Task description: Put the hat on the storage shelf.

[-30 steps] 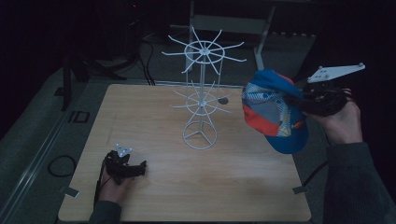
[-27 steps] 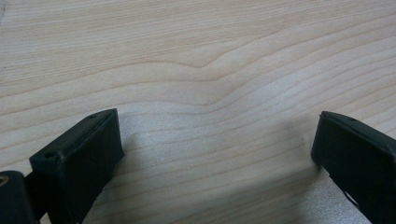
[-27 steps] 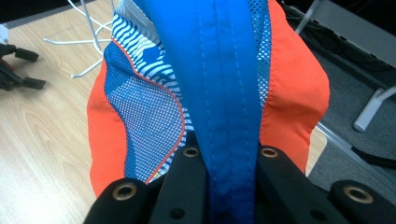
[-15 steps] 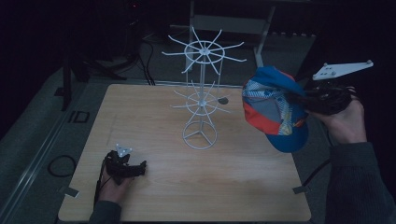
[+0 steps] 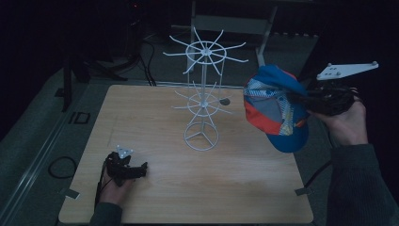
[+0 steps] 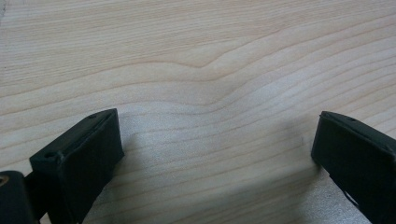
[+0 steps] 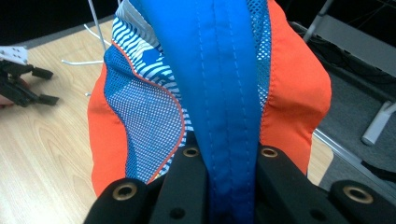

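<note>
A blue, orange and white mesh cap (image 5: 275, 110) hangs in the air past the table's right edge. My right gripper (image 5: 301, 98) is shut on it; in the right gripper view the two black jaws pinch the cap's blue band (image 7: 229, 116). A white wire hat stand (image 5: 203, 96) with two tiers of radiating hooks stands mid-table, left of the cap and apart from it. My left gripper (image 5: 141, 169) rests on the table near the front left corner, and its fingers (image 6: 79, 158) stand wide apart over bare wood.
The wooden table (image 5: 155, 117) has a right edge under the cap and a front edge by the left hand. A small grey knob (image 5: 225, 101) sits on a lower hook of the stand. Cables and dark frames lie behind the table.
</note>
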`<act>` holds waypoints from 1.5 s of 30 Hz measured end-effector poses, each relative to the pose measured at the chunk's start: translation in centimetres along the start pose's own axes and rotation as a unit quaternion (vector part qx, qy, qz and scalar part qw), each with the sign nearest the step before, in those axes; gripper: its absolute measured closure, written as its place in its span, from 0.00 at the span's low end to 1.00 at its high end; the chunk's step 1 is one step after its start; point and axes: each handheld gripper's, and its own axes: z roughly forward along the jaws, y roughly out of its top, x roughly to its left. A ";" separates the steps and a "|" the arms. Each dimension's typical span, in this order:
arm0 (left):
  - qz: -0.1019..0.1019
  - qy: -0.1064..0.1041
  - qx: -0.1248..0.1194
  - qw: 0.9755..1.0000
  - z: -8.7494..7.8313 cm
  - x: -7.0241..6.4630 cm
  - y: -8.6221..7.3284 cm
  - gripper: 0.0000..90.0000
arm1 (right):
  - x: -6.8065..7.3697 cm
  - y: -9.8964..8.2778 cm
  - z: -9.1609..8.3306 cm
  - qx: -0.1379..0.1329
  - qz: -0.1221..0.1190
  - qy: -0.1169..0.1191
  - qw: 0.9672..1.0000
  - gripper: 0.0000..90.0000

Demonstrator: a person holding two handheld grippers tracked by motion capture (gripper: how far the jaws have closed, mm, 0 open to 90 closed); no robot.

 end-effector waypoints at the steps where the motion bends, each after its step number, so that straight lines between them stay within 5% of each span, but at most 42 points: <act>1: 0.000 0.000 0.000 1.000 0.0 0.0 0.0 0.03 | 0.0 0.0 0.1 -0.003 0.001 0.002 1.000 0.98; 25: 0.000 0.000 0.000 1.000 0.0 0.0 0.0 0.03 | -0.6 0.1 -0.9 -0.063 0.025 0.017 0.998 0.98; 45: 0.000 0.000 0.001 1.000 0.0 0.0 0.0 0.03 | -0.6 0.8 -1.6 -0.083 0.026 0.018 0.996 0.98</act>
